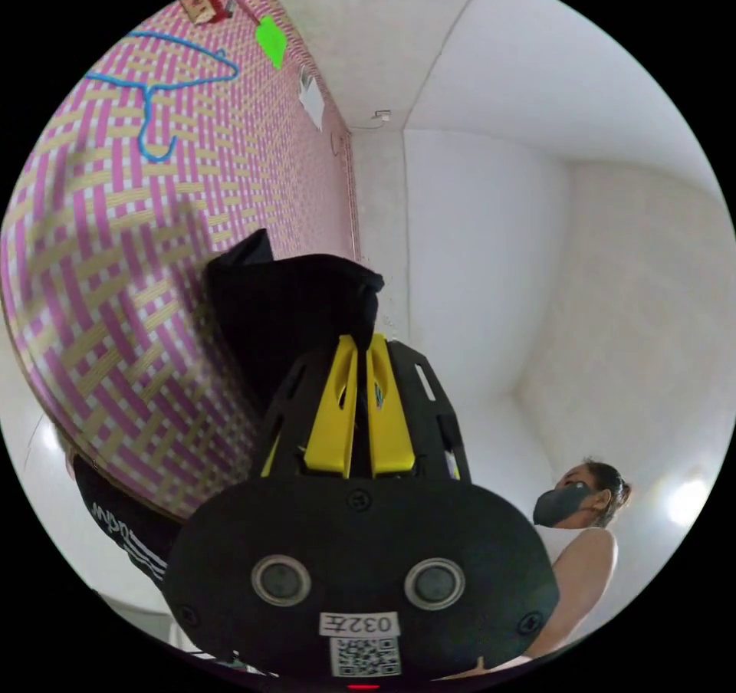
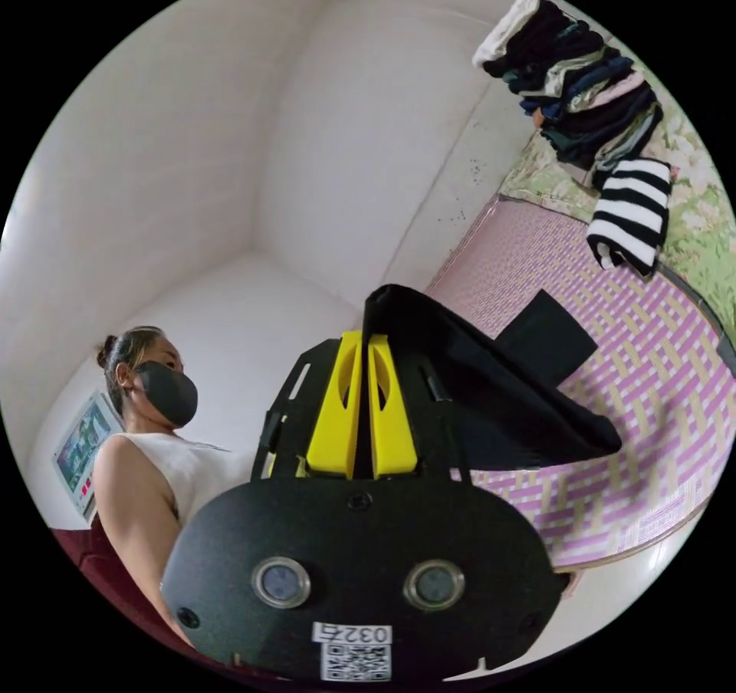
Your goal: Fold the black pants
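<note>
The left gripper [image 1: 360,356] is clamping a bunched edge of the black pants [image 1: 287,310]; its yellow jaws are standing together with the cloth pinched between them. The right gripper [image 2: 366,352] is doing the same on another edge of the black pants [image 2: 491,394], its jaws likewise closed on fabric.

In both views the garment is hanging from the jaw tips and trailing away over the pink woven mat [image 2: 613,386]. In the right gripper view a doubled layer is spreading from the jaws towards the mat, with a flat black panel lying beyond it.

Both grippers are holding the garment, so neither is nearer. Judged from this, the coming move is turning on carrying both held edges together towards the mat.

A stack of folded clothes [image 2: 583,87] is sitting well apart, at the mat's far end.
</note>
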